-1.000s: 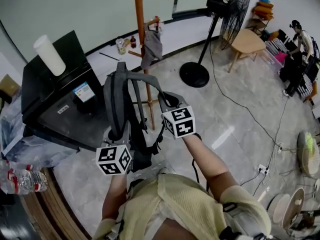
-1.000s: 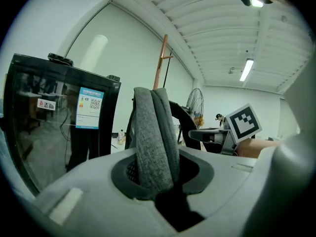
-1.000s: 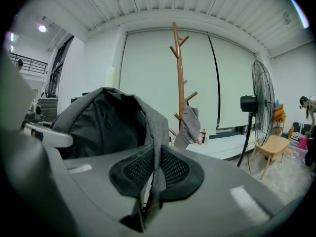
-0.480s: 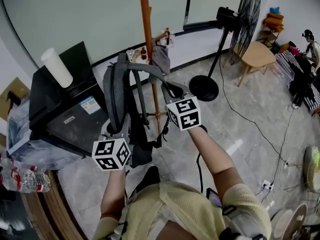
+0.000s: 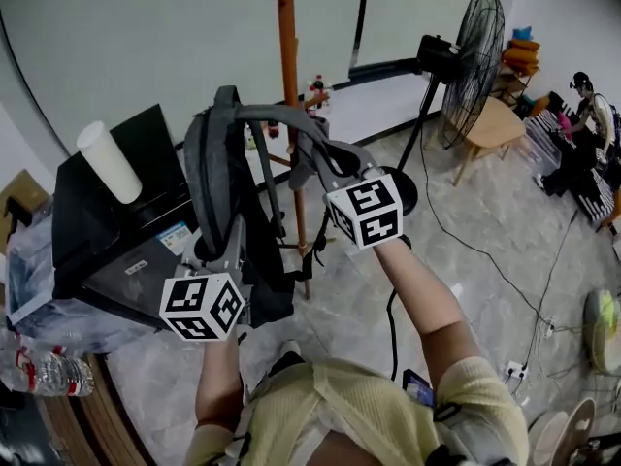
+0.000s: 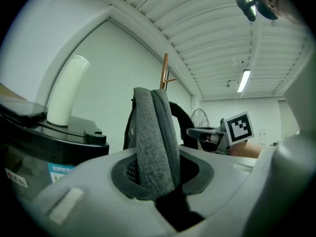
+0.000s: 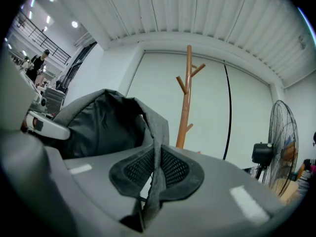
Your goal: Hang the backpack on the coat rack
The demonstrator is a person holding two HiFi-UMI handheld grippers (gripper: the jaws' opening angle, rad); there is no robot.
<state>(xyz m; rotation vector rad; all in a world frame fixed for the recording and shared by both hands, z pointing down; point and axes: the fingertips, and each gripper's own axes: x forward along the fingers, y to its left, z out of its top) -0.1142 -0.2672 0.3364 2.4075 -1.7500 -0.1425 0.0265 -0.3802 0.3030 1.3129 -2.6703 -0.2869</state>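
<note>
Your left gripper (image 6: pixel 157 179) is clamped on a thick, folded grey strap (image 6: pixel 153 132) of the backpack (image 5: pixel 243 250). Your right gripper (image 7: pixel 154 174) pinches a thinner strip of it edge-on, and the bag hangs below and between both jaws. It looks limp and fairly heavy, so grip webbing rather than cloth; the coat rack (image 7: pixel 186 98) stands ahead of the right jaws, not touching.

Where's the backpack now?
Head view, middle: the backpack hangs between the left gripper and right gripper, each shut on a strap, near the coat rack.
</note>
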